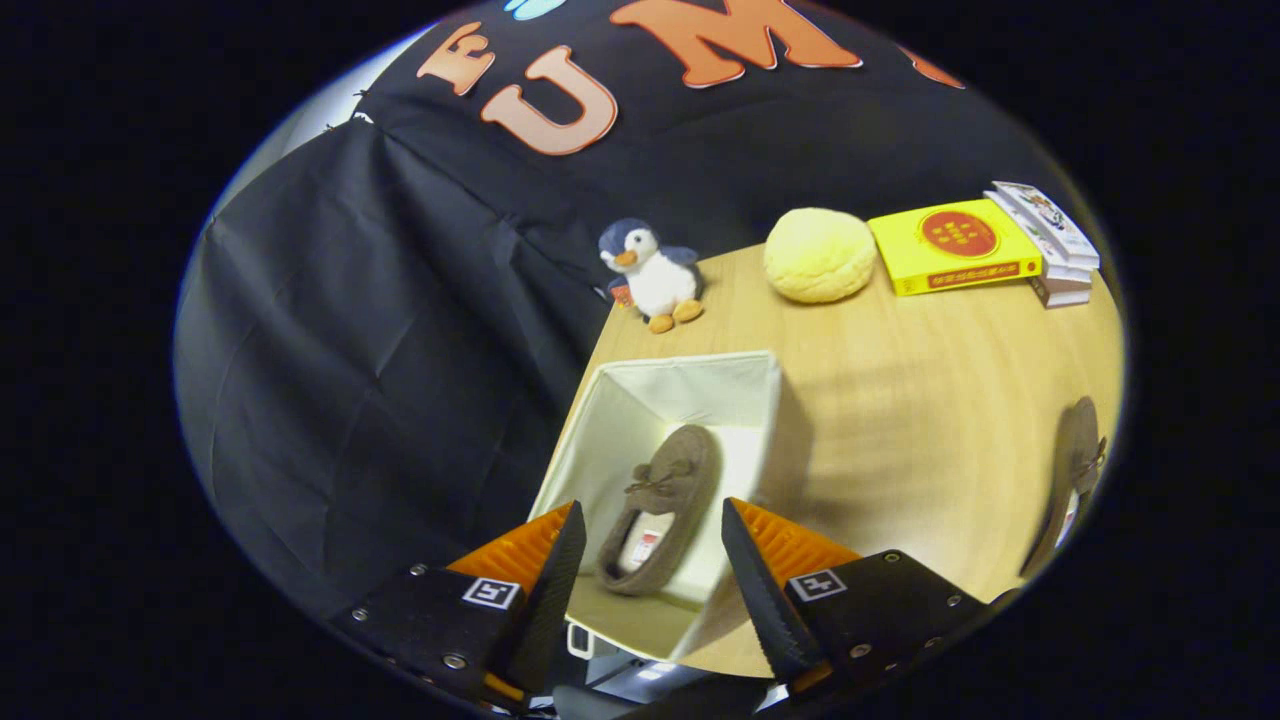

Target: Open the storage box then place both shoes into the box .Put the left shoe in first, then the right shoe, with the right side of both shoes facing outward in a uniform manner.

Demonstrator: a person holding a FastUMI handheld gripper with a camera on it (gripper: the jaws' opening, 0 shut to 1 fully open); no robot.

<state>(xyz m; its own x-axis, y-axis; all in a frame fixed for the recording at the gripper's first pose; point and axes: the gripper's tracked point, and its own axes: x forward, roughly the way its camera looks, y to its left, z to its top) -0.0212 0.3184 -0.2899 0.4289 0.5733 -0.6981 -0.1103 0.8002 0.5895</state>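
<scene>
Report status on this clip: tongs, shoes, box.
Tongs open, empty, above the box. One shoe inside the open box, between the fingers. Second shoe on the table, off to the right. Nothing between it and the box.

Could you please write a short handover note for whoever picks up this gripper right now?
Gripper: open, holding nothing, hovering above the storage box, fingers spread either side of the shoe inside.
Box: open, on the wooden table near its edge.
Done: one brown shoe lies inside the box.
Left: the second shoe is on the table, well off to the right of the box; pick it up and set it in beside the first, facing the same way.
</scene>
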